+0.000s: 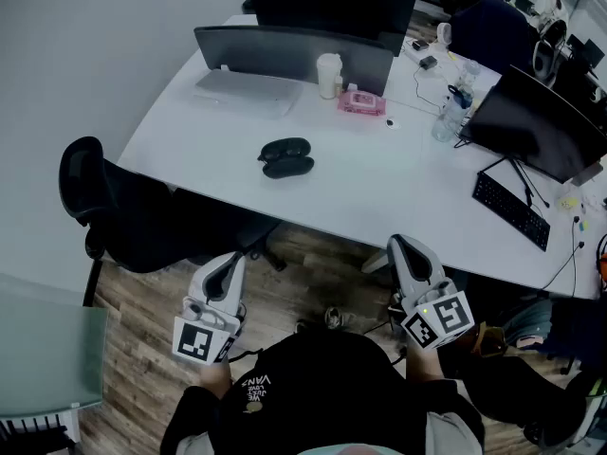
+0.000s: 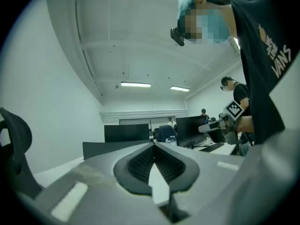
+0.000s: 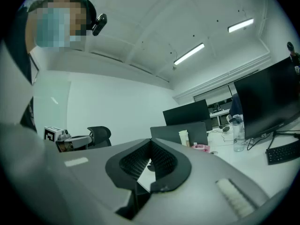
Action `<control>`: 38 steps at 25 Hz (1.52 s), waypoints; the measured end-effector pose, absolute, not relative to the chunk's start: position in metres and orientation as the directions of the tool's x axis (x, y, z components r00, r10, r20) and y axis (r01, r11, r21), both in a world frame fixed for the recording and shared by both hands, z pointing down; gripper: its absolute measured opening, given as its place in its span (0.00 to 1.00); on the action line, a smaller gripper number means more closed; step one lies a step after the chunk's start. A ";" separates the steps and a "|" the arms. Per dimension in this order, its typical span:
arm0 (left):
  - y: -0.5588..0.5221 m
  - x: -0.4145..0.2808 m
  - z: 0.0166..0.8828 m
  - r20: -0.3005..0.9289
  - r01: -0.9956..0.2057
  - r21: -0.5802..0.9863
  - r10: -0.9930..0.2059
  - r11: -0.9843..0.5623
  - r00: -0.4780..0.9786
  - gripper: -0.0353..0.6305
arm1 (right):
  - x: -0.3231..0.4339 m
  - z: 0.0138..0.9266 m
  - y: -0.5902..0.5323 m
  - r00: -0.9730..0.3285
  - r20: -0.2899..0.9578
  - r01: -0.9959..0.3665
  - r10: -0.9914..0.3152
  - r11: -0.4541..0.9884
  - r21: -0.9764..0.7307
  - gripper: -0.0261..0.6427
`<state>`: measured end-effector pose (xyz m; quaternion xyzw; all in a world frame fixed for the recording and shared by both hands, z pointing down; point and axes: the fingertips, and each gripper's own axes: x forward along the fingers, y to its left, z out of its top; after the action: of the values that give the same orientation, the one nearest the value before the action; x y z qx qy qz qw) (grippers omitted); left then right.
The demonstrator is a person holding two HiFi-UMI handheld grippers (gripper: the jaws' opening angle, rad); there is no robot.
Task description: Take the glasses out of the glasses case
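While the fingers of the left gripper meet at their tips with nothing caught between them, the right gripper looks the same, its dark ribbed fingers closed on each other and empty. Both grippers are held low, close to the person's body, over the wooden floor. They are short of the near edge of the white bench and well apart from the glasses case. The case lies near the bench's middle, with its long axis running left to right in the head view, roughly along the near edge. It shows as two dark, rounded, oblong lobes touching side by side; whether these are the halves of an opened shell cannot be told. Beyond it stand a pale cup and a pink packet, just in front of a dark monitor. A black office chair sits at the bench's left, and a water bottle and a keyboard are off to the right.
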<state>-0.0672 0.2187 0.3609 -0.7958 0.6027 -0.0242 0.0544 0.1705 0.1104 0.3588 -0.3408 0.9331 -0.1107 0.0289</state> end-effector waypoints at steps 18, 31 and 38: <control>0.185 -0.044 0.369 -0.046 -0.973 -0.129 -0.978 -0.194 0.201 0.06 | 0.185 0.370 0.071 -0.829 -0.005 -0.543 -0.560 0.806 -0.234 0.04; 0.140 -0.092 0.371 -0.043 -0.962 -0.116 -0.967 -0.245 0.252 0.06 | 0.146 0.370 0.039 -0.792 0.014 -0.591 -0.610 0.761 -0.266 0.04; 0.101 -0.128 0.364 -0.054 -0.937 -0.120 -0.940 -0.329 0.337 0.06 | 0.114 0.363 0.018 -0.745 0.010 -0.645 -0.667 0.716 -0.268 0.04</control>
<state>-0.1275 0.1006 0.3644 -0.8150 0.5757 -0.0127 0.0648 0.1145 0.0184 0.3634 -0.3547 0.9251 -0.1282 0.0438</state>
